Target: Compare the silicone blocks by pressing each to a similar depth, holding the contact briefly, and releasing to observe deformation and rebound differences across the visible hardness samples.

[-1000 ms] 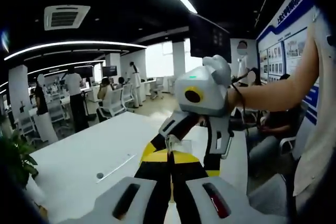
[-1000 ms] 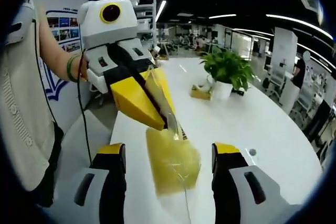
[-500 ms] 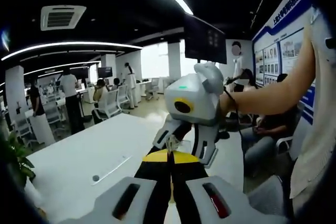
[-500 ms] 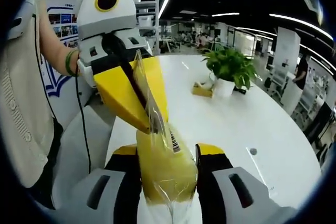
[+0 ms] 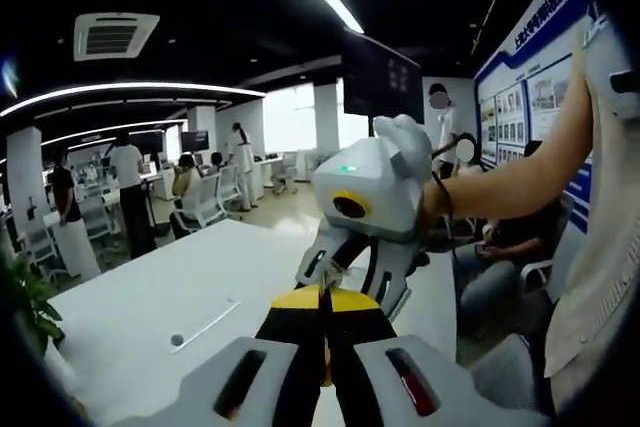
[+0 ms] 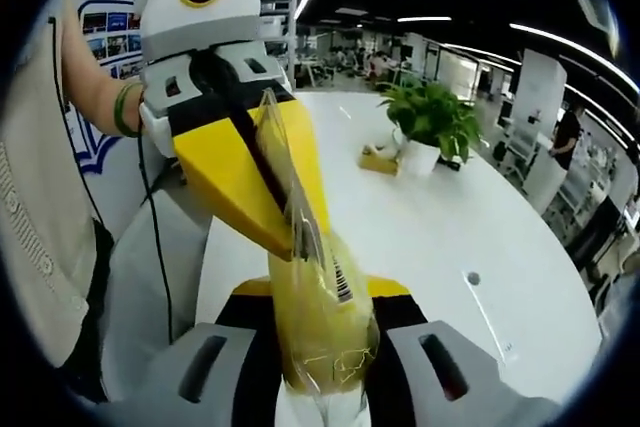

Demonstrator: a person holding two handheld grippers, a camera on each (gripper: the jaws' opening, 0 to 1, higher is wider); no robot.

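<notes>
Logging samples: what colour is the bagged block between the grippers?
Translucent yellow, in a clear barcoded bag; the silicone block shows best in the right gripper view.

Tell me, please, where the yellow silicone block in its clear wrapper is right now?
In the right gripper view, the yellow block sits low and central, squeezed by the right gripper, its wrapper top pinched by the left gripper.

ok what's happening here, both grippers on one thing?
Yes. A person holds a hand-held gripper in each hand above a white table. The right hand-held gripper is squeezing a yellow silicone block in clear wrap between its jaws. The left hand-held gripper, jaws shut, pinches the top edge of the wrap. A potted plant stands farther down the table.
</notes>
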